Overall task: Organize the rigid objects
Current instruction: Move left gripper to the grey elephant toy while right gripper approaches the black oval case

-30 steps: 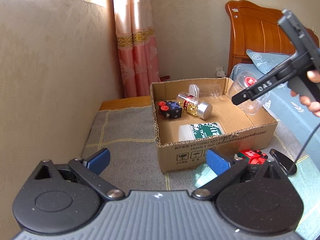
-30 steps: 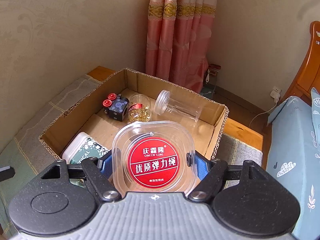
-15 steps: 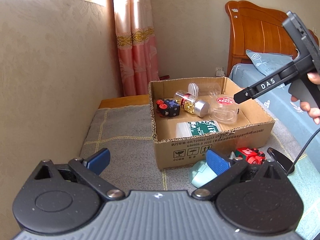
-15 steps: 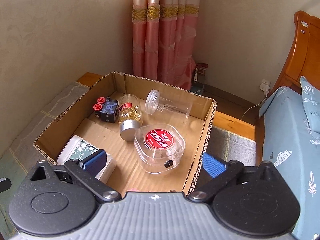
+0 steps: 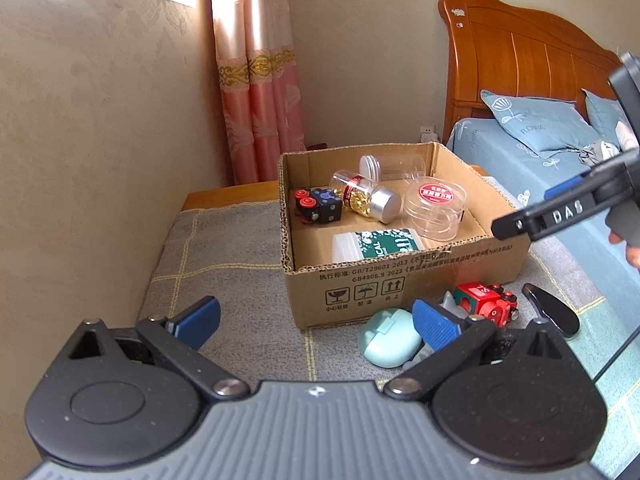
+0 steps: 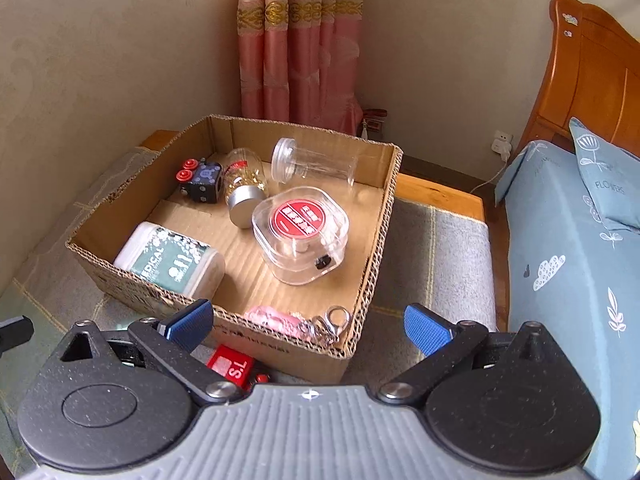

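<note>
A cardboard box (image 5: 400,276) (image 6: 372,256) stands on a grey mat. Inside lie a clear red-labelled case (image 6: 301,234) (image 5: 435,210), a jar of gold capsules (image 6: 243,184), a black cube with red buttons (image 6: 200,178), a clear tube (image 6: 316,162), a green-labelled white container (image 6: 170,258) and a pink keychain (image 6: 304,324). In front of the box lie a red toy train (image 5: 486,304) (image 6: 232,366), a mint case (image 5: 386,342) and a black piece (image 5: 554,314). My left gripper (image 5: 316,320) is open before the box. My right gripper (image 6: 308,326) is open above the box's near edge, and shows at the right in the left wrist view (image 5: 560,212).
A beige wall (image 5: 80,160) runs along the left. A pink curtain (image 6: 300,40) hangs behind the box. A bed with blue bedding (image 6: 568,240) and a wooden headboard (image 5: 520,60) lies to the right. A wooden ledge (image 6: 436,190) borders the mat.
My right gripper opened and let the clear red-labelled case drop into the box, then pulled back and up to the right. My left gripper stayed open and almost still.
</note>
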Motion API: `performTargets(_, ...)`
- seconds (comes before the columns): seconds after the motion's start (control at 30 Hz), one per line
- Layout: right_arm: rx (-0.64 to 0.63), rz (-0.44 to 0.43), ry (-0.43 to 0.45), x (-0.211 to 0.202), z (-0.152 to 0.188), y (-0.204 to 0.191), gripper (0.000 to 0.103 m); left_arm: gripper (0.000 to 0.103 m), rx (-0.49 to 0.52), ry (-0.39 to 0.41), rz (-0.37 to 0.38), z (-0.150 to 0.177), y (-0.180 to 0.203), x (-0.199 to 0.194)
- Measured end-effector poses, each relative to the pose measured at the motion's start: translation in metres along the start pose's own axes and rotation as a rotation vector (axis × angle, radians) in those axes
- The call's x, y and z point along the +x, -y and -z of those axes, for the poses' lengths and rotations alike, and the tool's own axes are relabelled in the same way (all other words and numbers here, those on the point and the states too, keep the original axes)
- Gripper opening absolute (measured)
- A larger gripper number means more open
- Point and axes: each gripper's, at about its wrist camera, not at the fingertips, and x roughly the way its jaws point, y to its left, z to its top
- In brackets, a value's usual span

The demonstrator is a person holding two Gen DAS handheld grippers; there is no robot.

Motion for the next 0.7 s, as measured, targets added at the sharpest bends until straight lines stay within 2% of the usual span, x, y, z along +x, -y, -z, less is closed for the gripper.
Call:
performTargets(0.27,0.05,0.082,-0.018,-0.003,0.058,-0.004,0.103,0.102,0.008,-0.036,0.03,0.007,0.006,0.011)
performTargets(0.5,0.11,0.132,0.015,-0.004,0.104,0.001,0.103,0.102,0.056,-0.067,0.119,0.012,0.03,0.027)
performTargets(0.6,0.113,0.151,0.001,0.003,0.117,0.002,0.103,0.102,0.092,-0.093,0.165,0.017,0.046,0.038)
performTargets(0.7,0.112,0.157,-0.017,0.008,0.127,0.003,0.103,0.102,0.125,-0.125,0.177,0.024,0.058,0.049)
